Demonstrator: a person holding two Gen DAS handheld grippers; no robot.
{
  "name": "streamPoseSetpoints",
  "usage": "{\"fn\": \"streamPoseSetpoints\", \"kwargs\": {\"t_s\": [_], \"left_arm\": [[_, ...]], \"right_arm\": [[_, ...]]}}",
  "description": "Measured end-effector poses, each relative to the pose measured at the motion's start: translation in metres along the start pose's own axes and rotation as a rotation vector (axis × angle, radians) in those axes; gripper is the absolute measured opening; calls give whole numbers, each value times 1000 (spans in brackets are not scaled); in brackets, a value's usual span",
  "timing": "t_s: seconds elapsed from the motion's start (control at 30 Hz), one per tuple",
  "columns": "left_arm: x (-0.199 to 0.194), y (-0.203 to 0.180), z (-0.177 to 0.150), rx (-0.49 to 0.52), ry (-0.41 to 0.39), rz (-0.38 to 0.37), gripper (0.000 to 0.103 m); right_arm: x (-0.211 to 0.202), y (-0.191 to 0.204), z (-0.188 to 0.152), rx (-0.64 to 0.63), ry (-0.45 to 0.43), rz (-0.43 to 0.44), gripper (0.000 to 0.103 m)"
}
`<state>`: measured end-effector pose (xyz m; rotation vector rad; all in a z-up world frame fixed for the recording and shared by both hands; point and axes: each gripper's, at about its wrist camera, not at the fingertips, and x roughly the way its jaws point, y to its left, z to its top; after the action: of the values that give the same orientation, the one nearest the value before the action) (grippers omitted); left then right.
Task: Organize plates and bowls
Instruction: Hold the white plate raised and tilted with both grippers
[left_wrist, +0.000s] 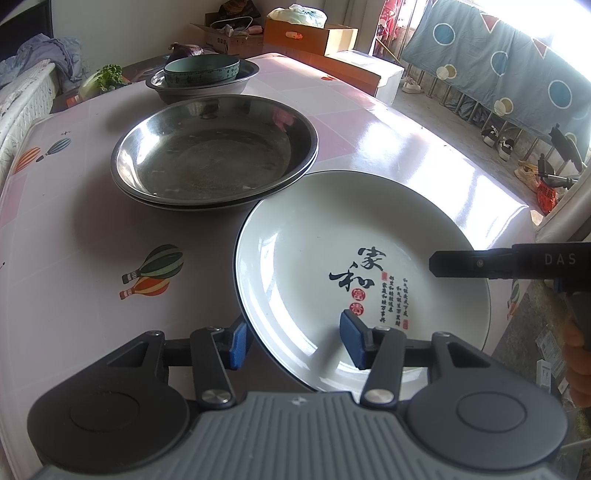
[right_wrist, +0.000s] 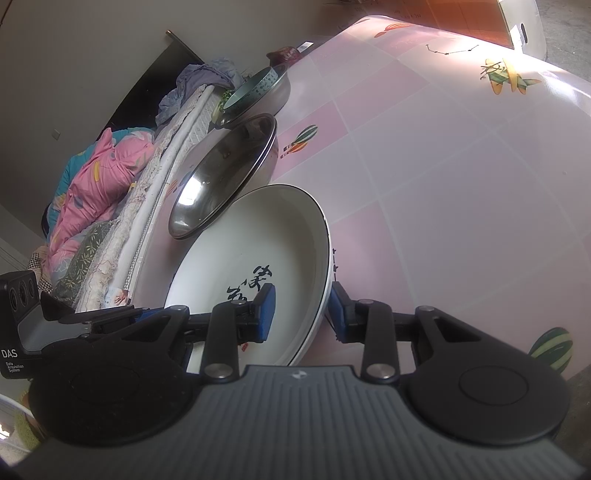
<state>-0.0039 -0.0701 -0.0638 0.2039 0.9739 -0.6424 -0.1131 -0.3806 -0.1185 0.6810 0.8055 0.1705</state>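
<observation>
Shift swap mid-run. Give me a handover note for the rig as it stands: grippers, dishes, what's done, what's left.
Left gripper: open, straddling the near rim of the white plate, pads not pressing.
Right gripper: looks clamped on the plate's right rim.
White plate: tilted, far edge over the rim of the steel plate stack.
Done: two steel plates stacked; teal bowl sits in the steel basin.
Left: probably seat the white plate on the stack and release.

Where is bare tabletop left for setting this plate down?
Free: the pink table left of the white plate, around the balloon print, and the sunlit stretch right of the steel pans. Crowded: pans and nested bowls lined up toward the far edge.
</observation>
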Motion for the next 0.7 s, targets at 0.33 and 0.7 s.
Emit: {"fn": "streamPoseSetpoints", "kwargs": {"t_s": [0.33,0.7], "left_arm": [[0,0,0,0,0,0,51],[0,0,0,0,0,0,52]], "right_arm": [[0,0,0,0,0,0,31],[0,0,0,0,0,0,31]]}}
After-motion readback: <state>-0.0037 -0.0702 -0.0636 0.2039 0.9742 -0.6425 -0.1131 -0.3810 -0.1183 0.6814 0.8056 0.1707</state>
